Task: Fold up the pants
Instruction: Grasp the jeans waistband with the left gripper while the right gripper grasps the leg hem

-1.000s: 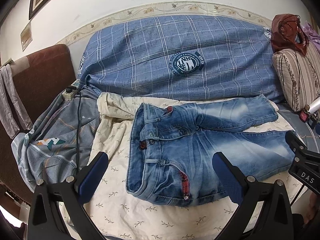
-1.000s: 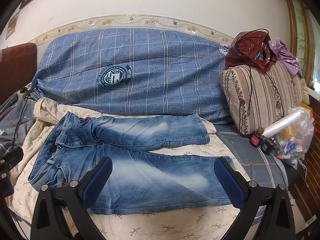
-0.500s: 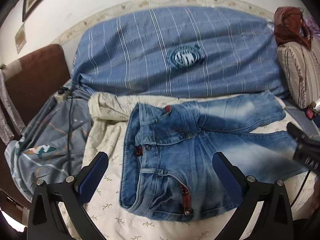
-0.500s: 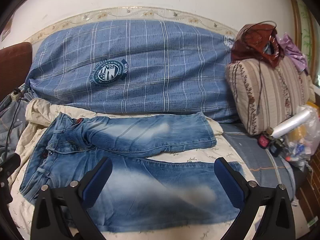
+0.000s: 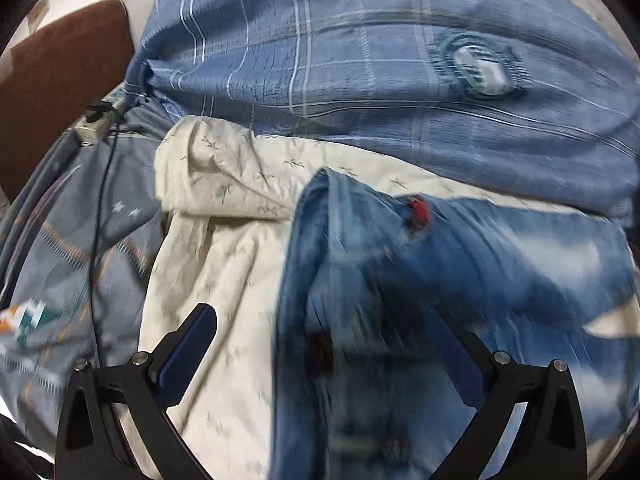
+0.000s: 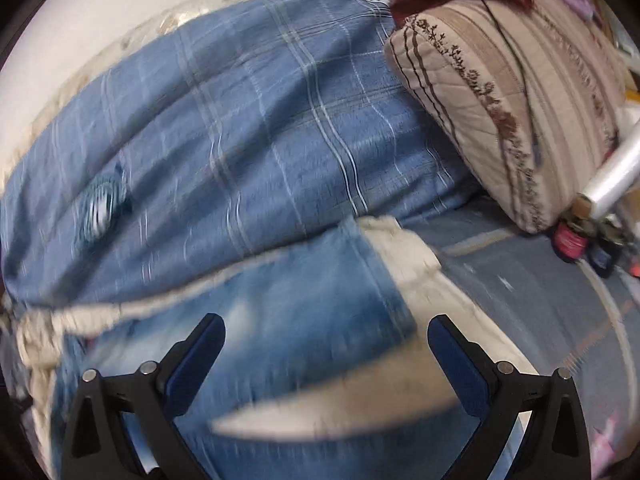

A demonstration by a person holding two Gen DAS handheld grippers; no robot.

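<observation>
Faded blue jeans (image 5: 400, 280) lie flat on a cream floral sheet (image 5: 224, 240), waistband to the left, legs running right. My left gripper (image 5: 320, 344) hovers open just above the waistband, its left finger over the sheet and its right finger over the denim. In the right wrist view the far leg of the jeans (image 6: 312, 292) ends in a hem near the sheet's edge. My right gripper (image 6: 326, 356) is open above that leg end, nothing between its fingers. Both views are motion-blurred.
A big blue plaid bolster (image 5: 380, 72) lies along the wall behind the jeans. A beige striped cushion (image 6: 504, 92) and small bottles (image 6: 568, 240) sit at the right. A grey patterned cover (image 5: 60, 260), a black cable (image 5: 96, 208) and a power strip (image 5: 90, 130) lie left.
Both grippers have dropped forward and down towards the jeans. The left one now sits close over the waistband, the right one over the far leg's end. Both stay open.
</observation>
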